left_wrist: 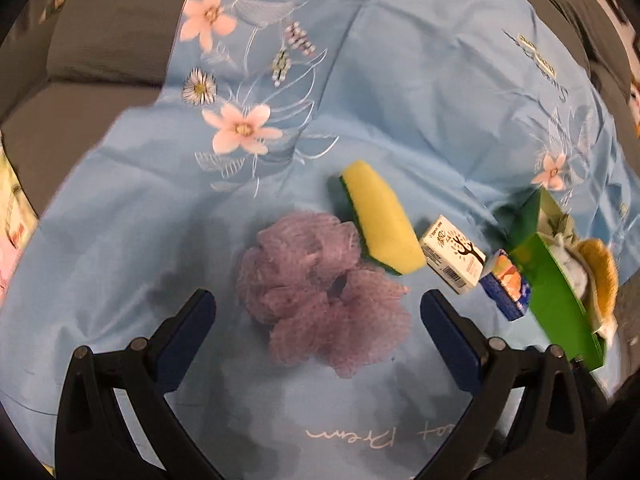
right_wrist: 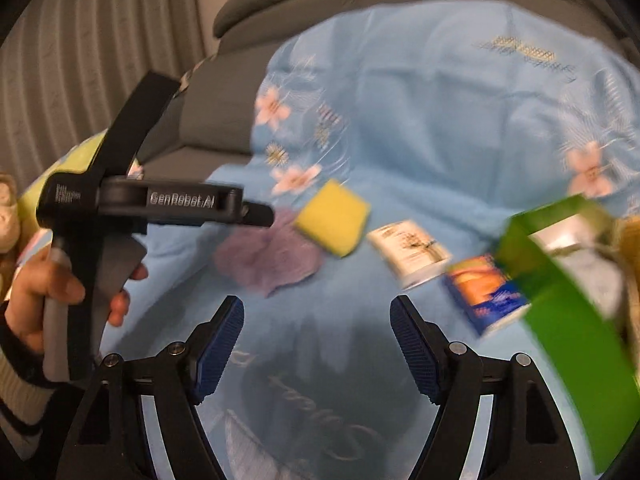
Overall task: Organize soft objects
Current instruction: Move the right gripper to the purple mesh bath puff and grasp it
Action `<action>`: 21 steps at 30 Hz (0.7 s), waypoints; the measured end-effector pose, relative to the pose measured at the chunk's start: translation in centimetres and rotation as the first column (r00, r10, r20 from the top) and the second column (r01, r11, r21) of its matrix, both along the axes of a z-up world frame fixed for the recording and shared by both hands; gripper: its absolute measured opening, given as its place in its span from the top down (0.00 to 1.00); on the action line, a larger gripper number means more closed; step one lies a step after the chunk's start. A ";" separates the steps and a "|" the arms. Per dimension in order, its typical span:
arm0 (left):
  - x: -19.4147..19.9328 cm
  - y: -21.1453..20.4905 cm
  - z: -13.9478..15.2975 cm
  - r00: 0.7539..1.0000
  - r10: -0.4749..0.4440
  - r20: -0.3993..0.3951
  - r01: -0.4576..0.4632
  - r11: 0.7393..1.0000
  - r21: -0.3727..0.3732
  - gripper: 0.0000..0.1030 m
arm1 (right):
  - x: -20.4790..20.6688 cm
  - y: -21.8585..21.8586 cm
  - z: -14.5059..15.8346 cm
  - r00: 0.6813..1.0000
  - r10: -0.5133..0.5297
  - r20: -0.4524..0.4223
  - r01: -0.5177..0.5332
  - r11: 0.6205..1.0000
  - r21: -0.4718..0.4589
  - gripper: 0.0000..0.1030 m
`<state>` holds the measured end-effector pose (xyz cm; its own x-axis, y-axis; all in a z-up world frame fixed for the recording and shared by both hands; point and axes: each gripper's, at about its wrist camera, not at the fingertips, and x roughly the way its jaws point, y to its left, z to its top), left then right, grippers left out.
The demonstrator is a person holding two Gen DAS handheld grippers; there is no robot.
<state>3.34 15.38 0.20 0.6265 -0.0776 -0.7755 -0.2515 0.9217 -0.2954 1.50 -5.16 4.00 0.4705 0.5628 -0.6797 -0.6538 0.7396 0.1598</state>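
Two grippers hang over a pale blue cloth (left_wrist: 420, 92) printed with pink flowers and thin white leaf outlines, spread loosely and creased over a grey upholstered sofa (left_wrist: 100, 40) whose cushions show beyond the cloth's far edge. In the right wrist view a ribbed grey wall or curtain (right_wrist: 80, 60) stands behind the sofa, though blur hides its detail.

The left gripper (left_wrist: 318, 300) has its jaws wide apart with nothing pressed between them; a purple mesh bath pouf (left_wrist: 320, 292) lies on the cloth just ahead, between the line of the two fingers. Just beside the pouf, touching its far edge, lies a yellow sponge (left_wrist: 380, 220) with a green scouring back. To its right comes a small white carton (left_wrist: 454, 256) with a tree drawing, then a blue and orange packet (left_wrist: 506, 284), and next to that a green box (left_wrist: 560, 304) holding a pale cloth and something orange and fluffy.

The right gripper (right_wrist: 316, 328) also stands open, its blue ribbed pads (right_wrist: 222, 340) apart over bare cloth, holding nothing. Its view shows a hand (right_wrist: 44, 300) in a striped sleeve gripping the left tool's handle at the left edge.
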 end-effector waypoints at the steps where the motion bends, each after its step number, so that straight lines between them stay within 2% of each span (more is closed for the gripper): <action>1: 0.2 0.5 -0.4 1.000 -0.006 -0.008 0.005 0.999 -0.046 0.01 | 0.2 0.5 -0.4 1.000 0.005 -0.017 -0.005 1.000 0.002 0.26; 7: 0.8 2.3 -1.8 0.997 0.047 -0.063 -0.056 0.989 -0.136 0.01 | 1.2 4.8 -2.2 0.992 0.000 -0.125 0.001 1.000 0.002 0.26; 12: 1.7 2.7 -2.4 0.998 0.036 -0.047 -0.045 0.979 -0.201 0.03 | 2.8 7.8 -3.4 0.986 -0.025 -0.164 0.022 1.000 -0.018 0.26; 15: 1.9 3.3 -2.9 0.998 0.041 -0.040 -0.050 0.961 -0.270 0.19 | 3.5 9.1 -3.9 0.986 0.000 -0.165 -0.006 0.999 -0.033 0.26; 17: 1.9 3.6 -3.4 0.998 0.038 -0.046 -0.050 0.945 -0.324 0.43 | 3.9 9.7 -4.3 0.983 0.017 -0.181 -0.025 0.999 -0.042 0.28; 18: 1.9 3.6 -3.6 0.998 0.035 -0.050 -0.050 0.940 -0.336 0.48 | 4.0 9.8 -4.4 0.983 0.008 -0.183 -0.019 0.998 -0.054 0.31; 20: 1.9 3.6 -4.0 0.998 0.032 -0.063 -0.052 0.934 -0.353 0.63 | 4.3 10.1 -4.8 0.982 0.003 -0.190 -0.019 0.997 -0.079 0.46; 21: 1.9 3.7 -4.2 0.997 0.032 -0.069 -0.055 0.931 -0.361 0.67 | 4.4 10.1 -4.9 0.981 0.008 -0.195 -0.024 0.997 -0.080 0.49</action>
<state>5.27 19.03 -4.00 0.5886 -0.3340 -0.7362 -0.3170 0.7424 -0.5902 5.86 4.99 -0.93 0.3162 0.5082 -0.8011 -0.6277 0.7453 0.2250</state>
